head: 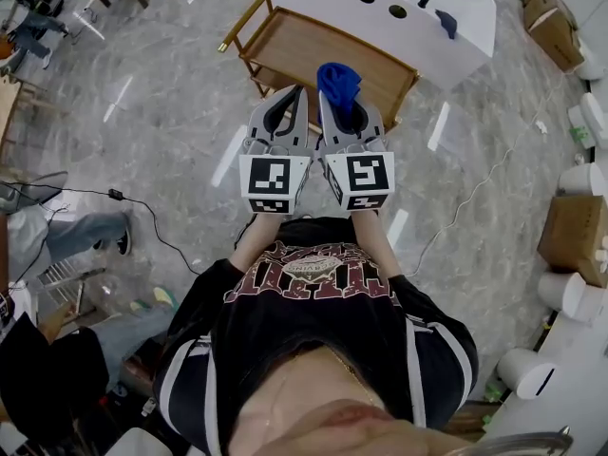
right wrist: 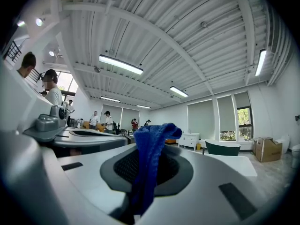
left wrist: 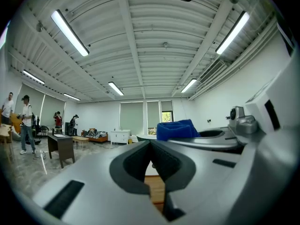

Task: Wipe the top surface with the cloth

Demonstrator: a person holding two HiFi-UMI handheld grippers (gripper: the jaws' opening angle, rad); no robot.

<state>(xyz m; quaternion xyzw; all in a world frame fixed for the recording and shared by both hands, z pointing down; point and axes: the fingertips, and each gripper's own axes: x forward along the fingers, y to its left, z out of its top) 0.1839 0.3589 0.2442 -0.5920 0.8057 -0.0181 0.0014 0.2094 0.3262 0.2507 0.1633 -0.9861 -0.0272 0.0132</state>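
currently you hold two tongs side by side in front of your chest, nearly touching, both pointing away from you. each carries one marker cube on its rear end, two cubes in all: one on the left (head: 275, 183), one on the right (head: 361, 180).

left tongs (head: 293, 98): the two jaws are brought together at the tips, with nothing between them. only the oval window behind the tips stays open, and wood shows through it in the left gripper view.

right tongs (head: 340, 103): the two jaws are clamped on one blue cloth (head: 338, 79). the cloth is pinched low between the jaws. its free end stands up past the tips and folds over in a bunch. in the left gripper view the same bunch shows just beside the left tongs.

two benches stand ahead of you on the marble-patterned floor (head: 161, 112). the wooden bench (head: 304, 50) is the nearer one, and its raised rim runs round a bare top. in the head view the cloth overlaps its near edge. the white bench (head: 427, 36) stands beyond it, and one small blue item (head: 446, 22) rests near its right end, too small to identify.
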